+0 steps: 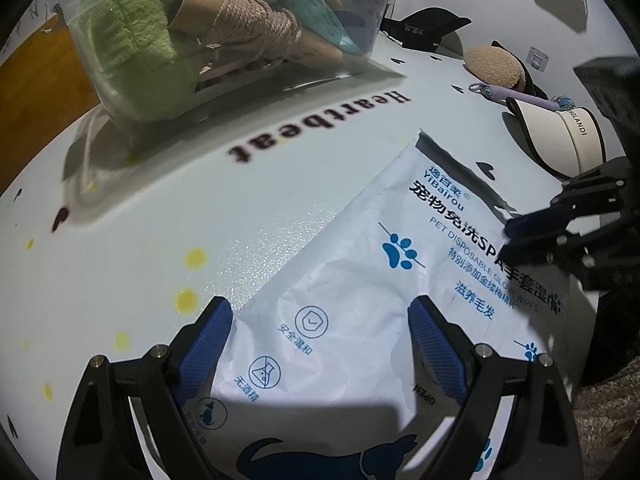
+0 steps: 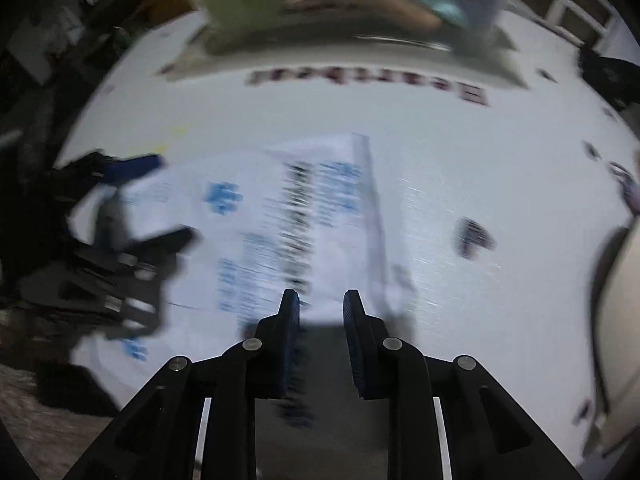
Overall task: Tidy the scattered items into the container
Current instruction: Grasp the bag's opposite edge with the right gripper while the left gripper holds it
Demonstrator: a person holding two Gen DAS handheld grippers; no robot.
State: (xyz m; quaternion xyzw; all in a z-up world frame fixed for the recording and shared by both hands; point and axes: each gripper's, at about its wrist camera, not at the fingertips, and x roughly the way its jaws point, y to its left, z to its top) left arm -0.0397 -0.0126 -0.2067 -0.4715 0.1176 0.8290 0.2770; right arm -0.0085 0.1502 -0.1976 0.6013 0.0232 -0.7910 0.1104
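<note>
Several items already fill the container at upper left; wipes pack, visor and brush remain on the table. Left hand-held gripper straddles the pack, released; right hand-held gripper is narrowed, grasping nothing.

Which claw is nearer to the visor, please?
Right. The right claw sits just below the visor, over the wipes pack's far end; the left claw straddles its near end.

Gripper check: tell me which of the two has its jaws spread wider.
The left gripper. Its blue pads stand wide apart, straddling the white pet wipes pack on the table. The right gripper leaves only a narrow gap between its pads.
</note>
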